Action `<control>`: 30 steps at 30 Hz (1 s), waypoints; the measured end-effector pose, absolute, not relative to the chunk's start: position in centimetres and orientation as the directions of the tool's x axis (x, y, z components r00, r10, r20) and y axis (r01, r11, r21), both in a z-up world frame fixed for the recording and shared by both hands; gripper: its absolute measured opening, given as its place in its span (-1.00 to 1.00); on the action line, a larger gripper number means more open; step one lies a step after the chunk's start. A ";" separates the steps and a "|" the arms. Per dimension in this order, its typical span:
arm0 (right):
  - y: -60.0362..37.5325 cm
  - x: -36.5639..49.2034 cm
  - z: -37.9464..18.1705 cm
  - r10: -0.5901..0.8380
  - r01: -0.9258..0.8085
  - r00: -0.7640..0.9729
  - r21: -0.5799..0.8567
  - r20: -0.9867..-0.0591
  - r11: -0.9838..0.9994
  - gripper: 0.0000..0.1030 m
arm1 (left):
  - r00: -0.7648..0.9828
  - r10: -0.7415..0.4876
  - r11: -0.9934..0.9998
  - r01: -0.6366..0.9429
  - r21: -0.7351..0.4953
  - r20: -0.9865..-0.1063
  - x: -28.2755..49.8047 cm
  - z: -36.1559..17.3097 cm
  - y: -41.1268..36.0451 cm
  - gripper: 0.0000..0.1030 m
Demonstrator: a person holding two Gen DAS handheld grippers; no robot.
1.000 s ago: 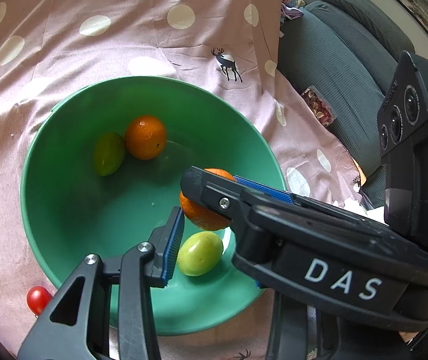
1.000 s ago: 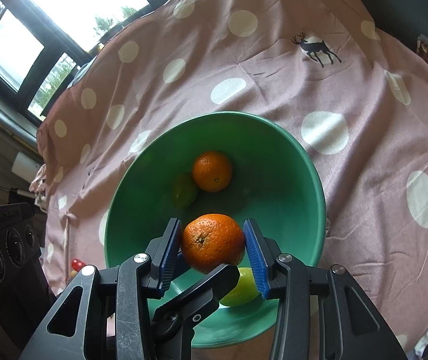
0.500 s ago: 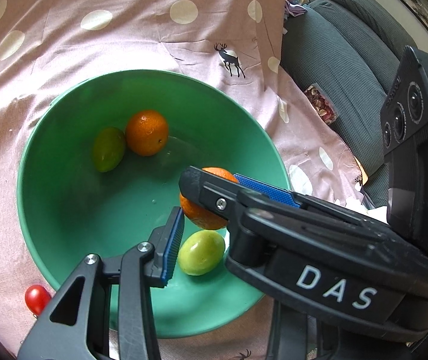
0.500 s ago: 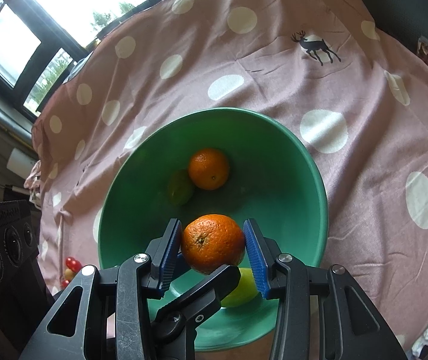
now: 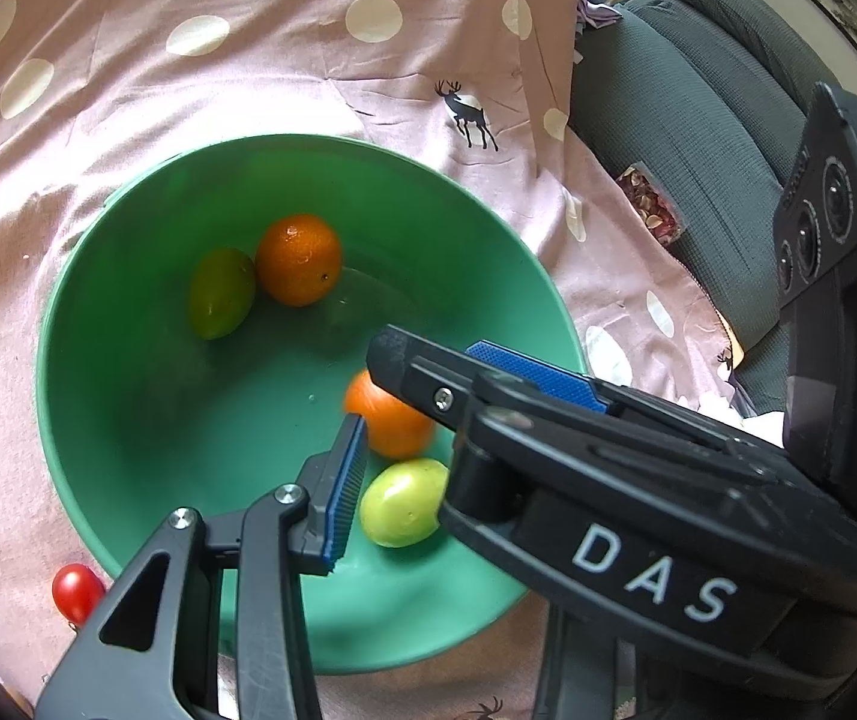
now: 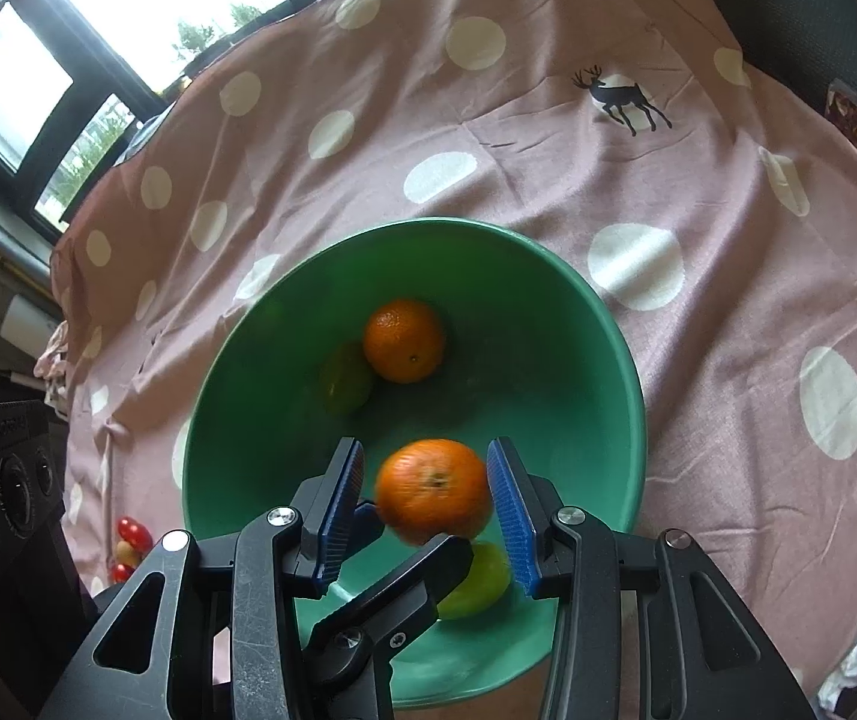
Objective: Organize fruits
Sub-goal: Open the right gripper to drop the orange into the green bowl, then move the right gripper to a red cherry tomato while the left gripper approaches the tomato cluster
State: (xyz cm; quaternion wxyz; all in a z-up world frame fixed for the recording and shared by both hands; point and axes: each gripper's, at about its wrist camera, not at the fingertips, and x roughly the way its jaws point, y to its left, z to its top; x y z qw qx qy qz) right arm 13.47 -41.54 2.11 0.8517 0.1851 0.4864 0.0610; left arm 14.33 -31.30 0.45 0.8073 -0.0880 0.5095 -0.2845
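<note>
A green bowl (image 5: 128,192) (image 6: 608,324) stands on a pink polka-dot cloth. It holds an orange (image 5: 298,259) (image 6: 404,341), a dark green fruit (image 5: 221,293) (image 6: 344,387) and a light green fruit (image 5: 401,510) (image 6: 476,588). My right gripper (image 6: 425,450) hovers over the bowl's near side with a second orange (image 6: 434,489) (image 5: 392,420) between its blue pads. That orange is blurred, with a gap at the left pad, so it is dropping free. My left gripper (image 5: 428,426) is open beside it, its right finger hidden behind the right gripper.
Red cherry tomatoes (image 5: 77,593) (image 6: 131,534) lie on the cloth left of the bowl. A grey armchair (image 5: 698,120) with a snack packet (image 5: 647,198) stands to the right. Windows (image 6: 128,0) are at the far left.
The orange that sat tight between the right pads has come loose and is sinking, blurred, toward the bowl. Both grippers have hardly moved.
</note>
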 end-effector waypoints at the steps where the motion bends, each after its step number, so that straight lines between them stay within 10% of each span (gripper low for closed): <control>1: -41.6 13.5 2.1 0.288 0.077 0.520 0.380 -0.804 0.922 -0.12 | 0.322 -0.548 0.824 0.369 -0.430 -0.772 14.3 0.6 -31.2 -0.19; 17: -40.7 11.2 5.6 0.246 0.044 0.626 0.349 -0.740 0.936 0.13 | 0.571 -0.469 0.881 0.250 -0.402 -0.674 8.3 6.0 -20.1 0.30; 30: -34.0 9.1 8.4 0.288 -0.116 0.664 0.286 -0.690 0.951 0.30 | 0.727 -0.153 0.941 -0.098 -0.323 -0.669 2.4 7.1 -4.8 0.41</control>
